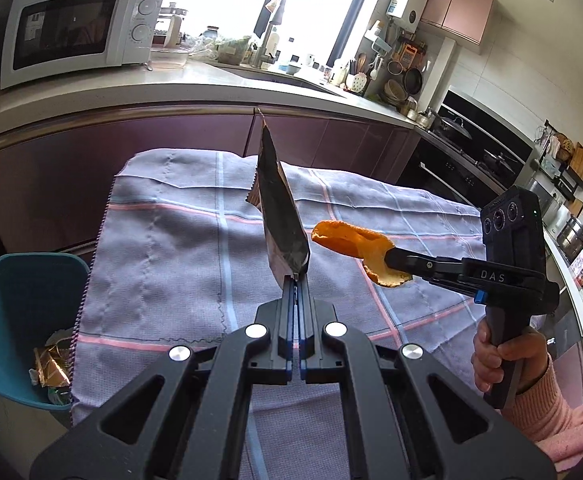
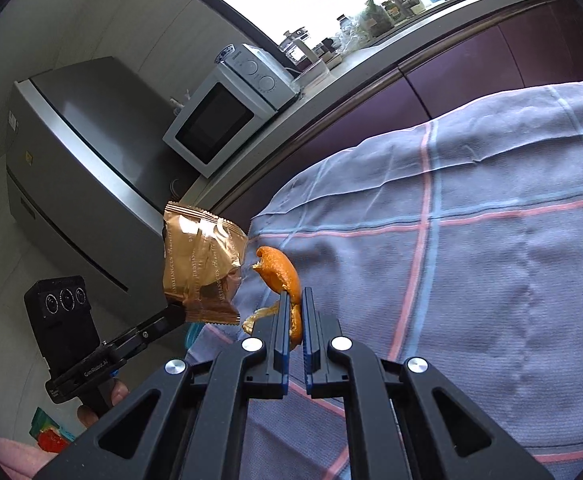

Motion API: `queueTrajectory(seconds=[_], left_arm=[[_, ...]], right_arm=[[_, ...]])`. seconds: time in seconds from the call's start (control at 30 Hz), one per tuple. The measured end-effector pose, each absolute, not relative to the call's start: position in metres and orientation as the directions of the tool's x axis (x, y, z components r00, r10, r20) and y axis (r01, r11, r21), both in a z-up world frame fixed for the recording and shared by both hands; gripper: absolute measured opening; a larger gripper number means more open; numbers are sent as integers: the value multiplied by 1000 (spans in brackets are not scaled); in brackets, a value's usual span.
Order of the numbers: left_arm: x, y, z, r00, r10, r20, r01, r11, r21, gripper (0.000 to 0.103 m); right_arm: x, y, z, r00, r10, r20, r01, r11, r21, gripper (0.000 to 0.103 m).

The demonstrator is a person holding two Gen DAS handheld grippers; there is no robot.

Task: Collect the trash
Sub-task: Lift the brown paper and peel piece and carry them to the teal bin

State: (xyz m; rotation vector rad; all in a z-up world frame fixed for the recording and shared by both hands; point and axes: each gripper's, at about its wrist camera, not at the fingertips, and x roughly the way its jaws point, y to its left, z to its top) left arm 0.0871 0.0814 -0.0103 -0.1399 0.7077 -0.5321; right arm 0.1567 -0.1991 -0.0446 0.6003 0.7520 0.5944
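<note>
My left gripper [image 1: 296, 278] is shut on a gold-brown snack wrapper [image 1: 281, 216], which stands edge-on above the checked cloth. In the right wrist view the same wrapper [image 2: 201, 268] shows its gold face, held by the left gripper [image 2: 179, 316] at lower left. My right gripper [image 2: 296, 292] is shut on a piece of orange peel [image 2: 281, 270]. From the left wrist view the peel [image 1: 351, 248] hangs at the tip of the right gripper [image 1: 389, 260], just right of the wrapper. Both pieces are held off the cloth.
A teal bin [image 1: 19, 320] with wrappers inside stands on the floor left of the table, whose cloth [image 1: 179, 248] is grey-blue with pink and blue lines. Behind are purple cabinets, a counter with a microwave [image 1: 75, 32] and a grey fridge [image 2: 79, 152]. A hand [image 1: 503, 356] in a pink sleeve grips the right handle.
</note>
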Motion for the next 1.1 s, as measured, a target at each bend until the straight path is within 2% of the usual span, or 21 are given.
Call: queueTrajectory(seconds=[0.4, 1.1], left_arm=[[65, 137, 0, 693, -449, -565, 334, 894, -300, 2], [54, 201, 4, 755, -350, -555, 206, 929, -307, 2]], right_arm=[[172, -124, -40, 487, 749, -449, -364, 642, 675, 5], [199, -45, -45, 369, 795, -481, -422, 605, 675, 5]])
